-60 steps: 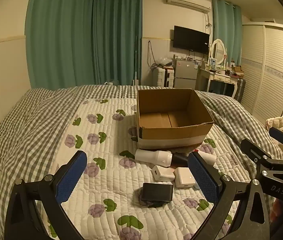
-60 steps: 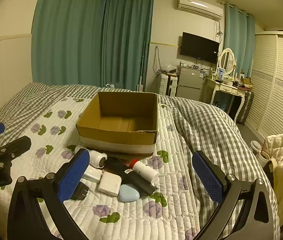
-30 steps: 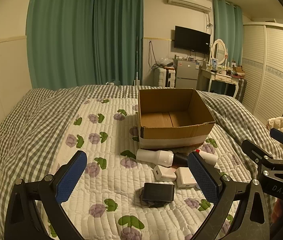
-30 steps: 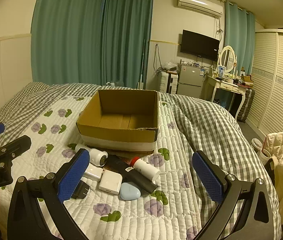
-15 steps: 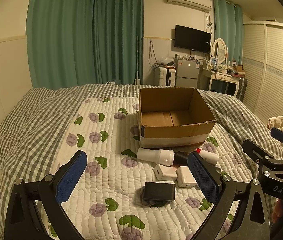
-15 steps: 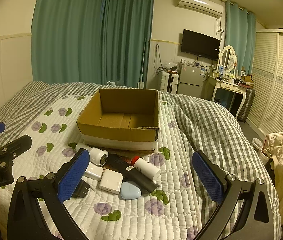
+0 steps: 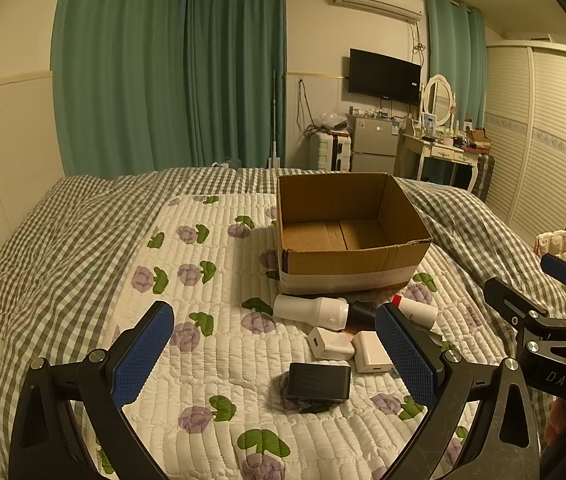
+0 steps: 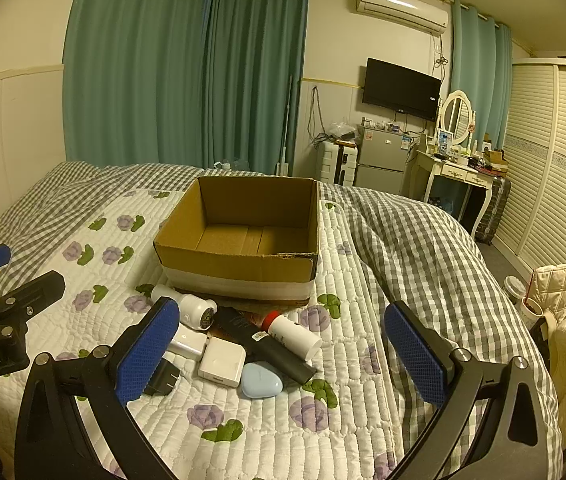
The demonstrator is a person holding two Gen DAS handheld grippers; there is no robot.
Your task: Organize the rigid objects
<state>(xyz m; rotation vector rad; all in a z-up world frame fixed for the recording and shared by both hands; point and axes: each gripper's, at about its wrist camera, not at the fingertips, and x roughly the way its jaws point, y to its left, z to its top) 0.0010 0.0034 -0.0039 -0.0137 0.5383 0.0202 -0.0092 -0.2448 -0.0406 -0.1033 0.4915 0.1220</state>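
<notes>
Both claws gape empty: left claw (image 7: 273, 354) near "DAS" lettering, right claw (image 8: 281, 346) above bed (image 8: 403, 240) clutter before the box (image 8: 239, 268).

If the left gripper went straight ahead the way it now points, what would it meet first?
Probably the bed's quilt. The open left gripper points forward and slightly down at bare quilt; the black adapter and cardboard box lie right of centre. Depth is unclear in this fisheye view.

Two wrist views, side by side above the bed's near edge.
Both face the far wall, sharing the cardboard box (image 7: 347, 236) (image 8: 243, 236) and the clutter just before it.
</notes>
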